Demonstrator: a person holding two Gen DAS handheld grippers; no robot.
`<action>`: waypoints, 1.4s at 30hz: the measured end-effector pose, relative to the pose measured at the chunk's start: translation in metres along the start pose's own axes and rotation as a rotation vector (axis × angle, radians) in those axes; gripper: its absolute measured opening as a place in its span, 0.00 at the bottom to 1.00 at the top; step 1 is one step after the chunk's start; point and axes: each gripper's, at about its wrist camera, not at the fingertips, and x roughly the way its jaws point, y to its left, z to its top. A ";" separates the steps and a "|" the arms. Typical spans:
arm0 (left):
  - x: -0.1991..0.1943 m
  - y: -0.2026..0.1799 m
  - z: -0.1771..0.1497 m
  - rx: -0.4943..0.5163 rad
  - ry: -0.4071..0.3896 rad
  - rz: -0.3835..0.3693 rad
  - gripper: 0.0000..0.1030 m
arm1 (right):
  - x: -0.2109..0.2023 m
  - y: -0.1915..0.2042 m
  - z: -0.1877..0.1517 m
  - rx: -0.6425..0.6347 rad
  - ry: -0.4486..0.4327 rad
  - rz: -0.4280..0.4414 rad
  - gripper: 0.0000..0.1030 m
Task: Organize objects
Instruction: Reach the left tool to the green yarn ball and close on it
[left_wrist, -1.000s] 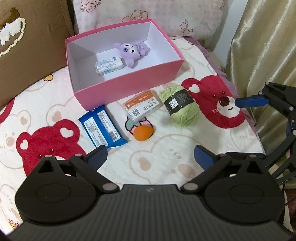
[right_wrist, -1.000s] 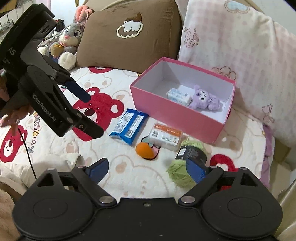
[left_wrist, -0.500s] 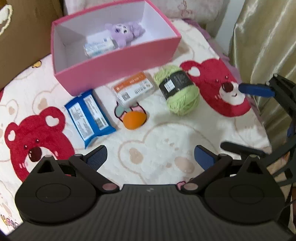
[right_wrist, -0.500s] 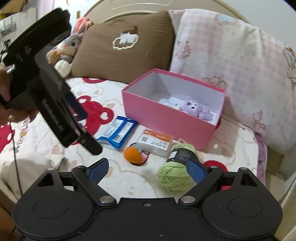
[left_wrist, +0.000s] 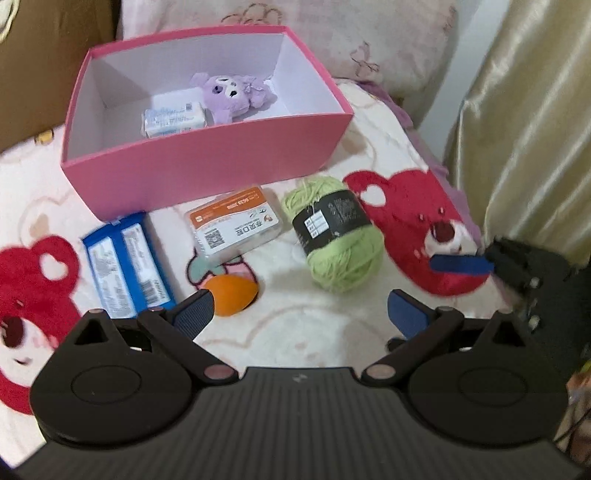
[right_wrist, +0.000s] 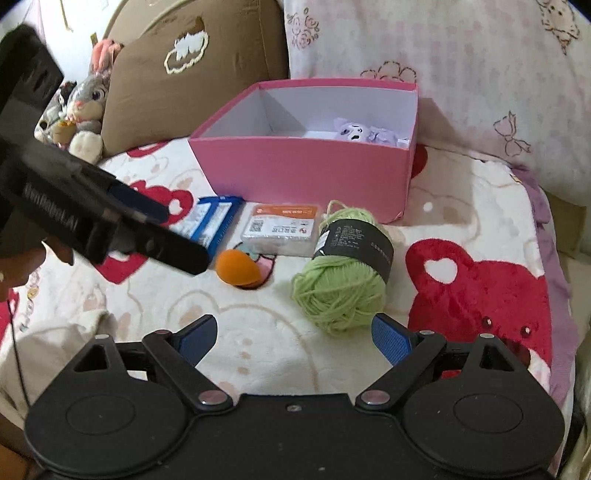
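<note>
A pink box (left_wrist: 207, 162) (right_wrist: 306, 166) stands on the bear-print blanket and holds a purple plush (left_wrist: 232, 92) (right_wrist: 354, 131) and a small white packet (left_wrist: 173, 118). In front of it lie a blue packet (left_wrist: 125, 262) (right_wrist: 212, 221), an orange-labelled clear case (left_wrist: 236, 225) (right_wrist: 280, 230), an orange sponge (left_wrist: 231, 293) (right_wrist: 238, 267) and a green yarn ball (left_wrist: 340, 240) (right_wrist: 343, 284). My left gripper (left_wrist: 299, 314) is open and empty, just short of the sponge. My right gripper (right_wrist: 295, 334) is open and empty, close in front of the yarn.
A brown pillow (right_wrist: 192, 70) and a pink floral pillow (right_wrist: 461, 66) stand behind the box. Plush toys (right_wrist: 83, 107) sit at the far left. A gold curtain (left_wrist: 532, 122) hangs past the bed's right edge. The blanket (right_wrist: 258, 332) is soft and uneven.
Both grippers have moved forward and lower toward the loose objects. The right gripper has closed in on the yarn, the left on the sponge. Nothing was picked up.
</note>
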 end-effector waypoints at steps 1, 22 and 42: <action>0.005 0.001 0.001 -0.015 0.003 -0.009 0.99 | 0.003 0.001 0.000 -0.020 -0.008 -0.008 0.90; 0.098 -0.005 0.007 -0.148 -0.103 -0.131 0.76 | 0.076 -0.022 -0.007 -0.015 -0.086 -0.106 0.90; 0.116 -0.006 0.000 -0.167 -0.107 -0.157 0.58 | 0.087 -0.033 -0.011 0.036 -0.069 -0.083 0.73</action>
